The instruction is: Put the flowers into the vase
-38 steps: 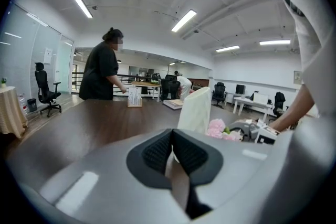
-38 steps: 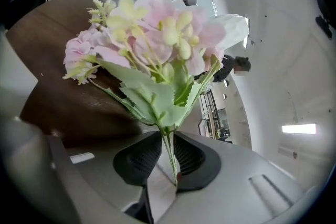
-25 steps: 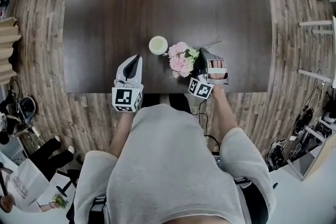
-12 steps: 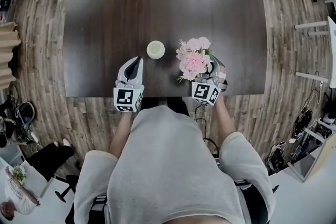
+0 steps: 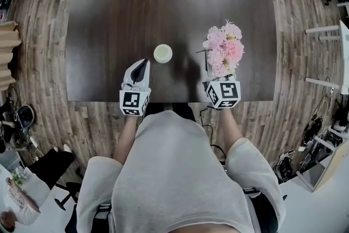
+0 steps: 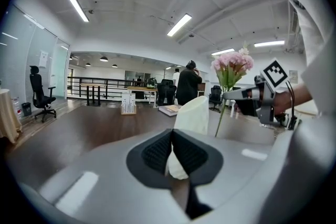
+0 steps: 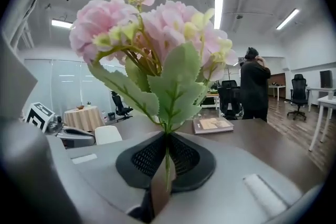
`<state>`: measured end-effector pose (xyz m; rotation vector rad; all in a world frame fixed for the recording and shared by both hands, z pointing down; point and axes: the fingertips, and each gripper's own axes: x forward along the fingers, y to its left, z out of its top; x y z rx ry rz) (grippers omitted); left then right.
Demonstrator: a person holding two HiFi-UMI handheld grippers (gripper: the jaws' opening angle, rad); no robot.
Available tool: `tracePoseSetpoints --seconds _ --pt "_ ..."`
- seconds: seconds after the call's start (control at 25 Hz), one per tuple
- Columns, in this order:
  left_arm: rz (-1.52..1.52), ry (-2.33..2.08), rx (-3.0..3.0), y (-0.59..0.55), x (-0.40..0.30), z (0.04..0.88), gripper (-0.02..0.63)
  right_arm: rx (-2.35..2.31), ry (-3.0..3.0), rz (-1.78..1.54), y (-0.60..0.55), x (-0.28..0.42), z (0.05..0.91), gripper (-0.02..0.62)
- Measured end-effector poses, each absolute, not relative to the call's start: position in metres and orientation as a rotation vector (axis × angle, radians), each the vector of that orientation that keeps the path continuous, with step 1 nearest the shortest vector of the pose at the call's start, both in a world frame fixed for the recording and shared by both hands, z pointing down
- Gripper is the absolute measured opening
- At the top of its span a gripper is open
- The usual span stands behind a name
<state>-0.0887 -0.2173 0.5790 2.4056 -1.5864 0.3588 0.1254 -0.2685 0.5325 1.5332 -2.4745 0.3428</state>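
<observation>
The right gripper, clamped on the flowers, should carry them upright over the vase near the desk's near edge, while the left gripper rests closed and empty.

Open-plan office: swivel chairs, desks, ceiling strip lights.

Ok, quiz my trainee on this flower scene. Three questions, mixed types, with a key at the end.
1. Multiple choice: the right claw is A) open and empty, B) shut on the stem of the flowers, C) out of sight in every view.
2. True or false: the flowers already stand in the vase.
3. Fill in: the left claw is shut and holds ____.

Key: 1 B; 2 false; 3 nothing.
</observation>
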Motion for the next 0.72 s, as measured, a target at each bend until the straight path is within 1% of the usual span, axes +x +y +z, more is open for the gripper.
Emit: tracePoseSetpoints --seconds 0.12,0.16,0.2,0.24,0.32,0.4,0.44,0.72 --pt "0.338 -1.561 2.426 -0.218 -0.084 0.579 0.016 1.514 -2.484 0.335 -0.268 0.121 0.53 0.018" --pt "0.329 -1.547 2.437 -0.218 -0.082 0.579 0.05 1.506 -2.493 0.326 -0.268 0.118 0.526 0.018" --pt "0.325 -1.532 2.447 -0.218 -0.08 0.579 0.136 1.498 -2.503 0.317 -0.268 0.115 0.522 0.017" --pt "0.331 -1.516 2.457 -0.218 -0.078 0.581 0.196 1.49 -2.514 0.309 -0.268 0.111 0.517 0.018" --pt "0.365 -1.479 2.484 -0.218 -0.071 0.588 0.282 1.474 -2.544 0.291 -0.268 0.103 0.504 0.018" --pt "0.403 -1.428 2.523 -0.218 -0.061 0.596 0.347 1.457 -2.583 0.273 -0.27 0.095 0.488 0.018" --pt "0.413 -1.403 2.54 -0.218 -0.055 0.6 0.365 1.448 -2.603 0.264 -0.271 0.09 0.479 0.018" --pt "0.467 -1.353 2.609 -0.246 -0.022 0.616 0.424 1.386 -2.711 0.226 -0.274 0.063 0.427 0.018"
